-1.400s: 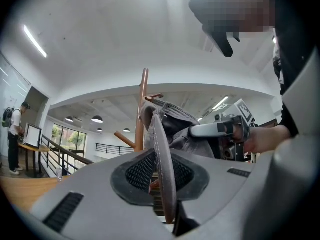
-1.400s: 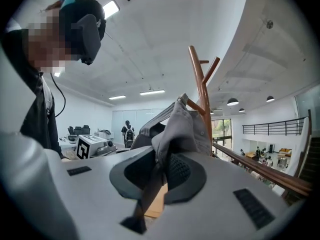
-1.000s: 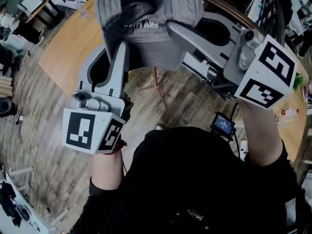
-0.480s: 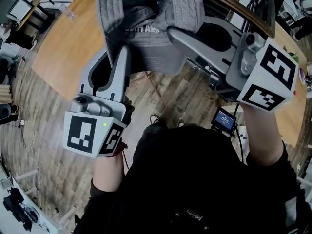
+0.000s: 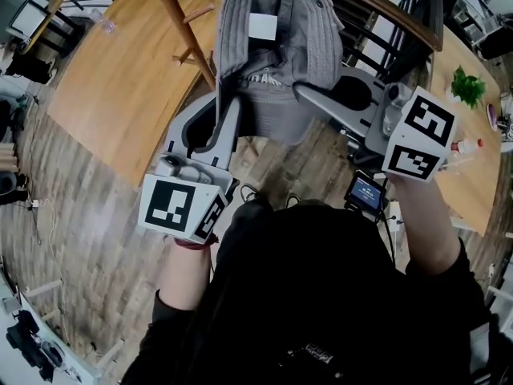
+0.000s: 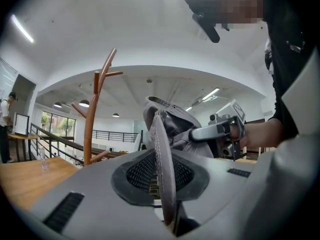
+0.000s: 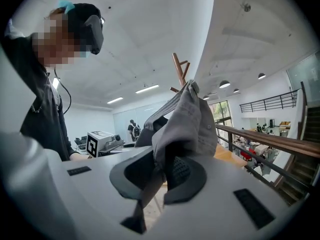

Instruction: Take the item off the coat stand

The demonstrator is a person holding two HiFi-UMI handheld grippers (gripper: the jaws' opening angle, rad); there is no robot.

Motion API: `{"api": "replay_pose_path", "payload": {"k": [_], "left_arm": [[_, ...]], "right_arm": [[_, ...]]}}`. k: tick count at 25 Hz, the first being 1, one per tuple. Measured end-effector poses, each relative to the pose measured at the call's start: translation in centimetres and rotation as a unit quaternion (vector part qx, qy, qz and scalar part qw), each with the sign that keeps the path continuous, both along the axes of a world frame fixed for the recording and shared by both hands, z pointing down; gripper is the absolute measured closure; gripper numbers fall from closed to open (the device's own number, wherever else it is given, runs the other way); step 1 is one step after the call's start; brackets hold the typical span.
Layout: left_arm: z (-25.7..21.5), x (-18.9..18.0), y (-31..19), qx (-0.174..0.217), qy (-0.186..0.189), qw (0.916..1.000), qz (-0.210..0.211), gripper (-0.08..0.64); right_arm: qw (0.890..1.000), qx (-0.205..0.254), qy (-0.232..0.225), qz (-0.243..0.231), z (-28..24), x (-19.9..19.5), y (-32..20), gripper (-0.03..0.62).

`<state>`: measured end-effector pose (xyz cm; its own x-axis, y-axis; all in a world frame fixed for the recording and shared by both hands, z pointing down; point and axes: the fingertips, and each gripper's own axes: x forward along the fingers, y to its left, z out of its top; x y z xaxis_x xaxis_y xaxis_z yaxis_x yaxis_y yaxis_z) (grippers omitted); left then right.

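Grey ribbed fabric cap [image 5: 276,54] is gripped from both sides. Left gripper [image 5: 227,111] is clenched on the brim edge, right gripper [image 5: 309,93] is clenched on a fold of the crown. Cap hangs in the air between them, beside the brown wooden coat stand [image 5: 170,16] and apparently clear of its pegs. Removal looks done; what's left is probably carrying it away and setting it down.

grey cap [image 5: 276,62] clamped by left tool [image 5: 229,107] and right tool [image 5: 304,93]; wooden coat stand [image 5: 183,24] just beside its left edge
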<state>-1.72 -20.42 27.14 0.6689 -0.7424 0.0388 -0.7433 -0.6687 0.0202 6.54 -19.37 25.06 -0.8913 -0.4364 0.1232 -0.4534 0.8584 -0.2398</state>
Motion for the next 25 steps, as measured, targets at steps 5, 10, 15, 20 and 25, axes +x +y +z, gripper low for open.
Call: {"api": "replay_pose_path", "payload": {"k": [5, 10, 15, 20, 25], "left_arm": [[1.8, 1.4, 0.1, 0.005, -0.026, 0.9993, 0.027, 0.517], [2.2, 1.1, 0.1, -0.025, -0.009, 0.9994, 0.022, 0.517], [2.1, 1.4, 0.1, -0.031, -0.011, 0.999, 0.029, 0.517], [1.9, 1.1, 0.1, -0.031, -0.006, 0.999, 0.031, 0.517], [2.1, 1.1, -0.1, -0.031, -0.011, 0.9988, 0.035, 0.517]], "right_arm": [[1.0, -0.021, -0.009, 0.009, 2.0, 1.4, 0.0, 0.557], [1.0, -0.021, 0.016, 0.014, 2.5, 1.0, 0.1, 0.558], [1.0, -0.019, 0.019, 0.01, 2.5, 1.2, 0.4, 0.558], [1.0, -0.016, 0.026, 0.007, 2.1, 0.8, 0.1, 0.558], [0.999, -0.02, 0.027, 0.006, 2.4, 0.7, 0.0, 0.558]]}}
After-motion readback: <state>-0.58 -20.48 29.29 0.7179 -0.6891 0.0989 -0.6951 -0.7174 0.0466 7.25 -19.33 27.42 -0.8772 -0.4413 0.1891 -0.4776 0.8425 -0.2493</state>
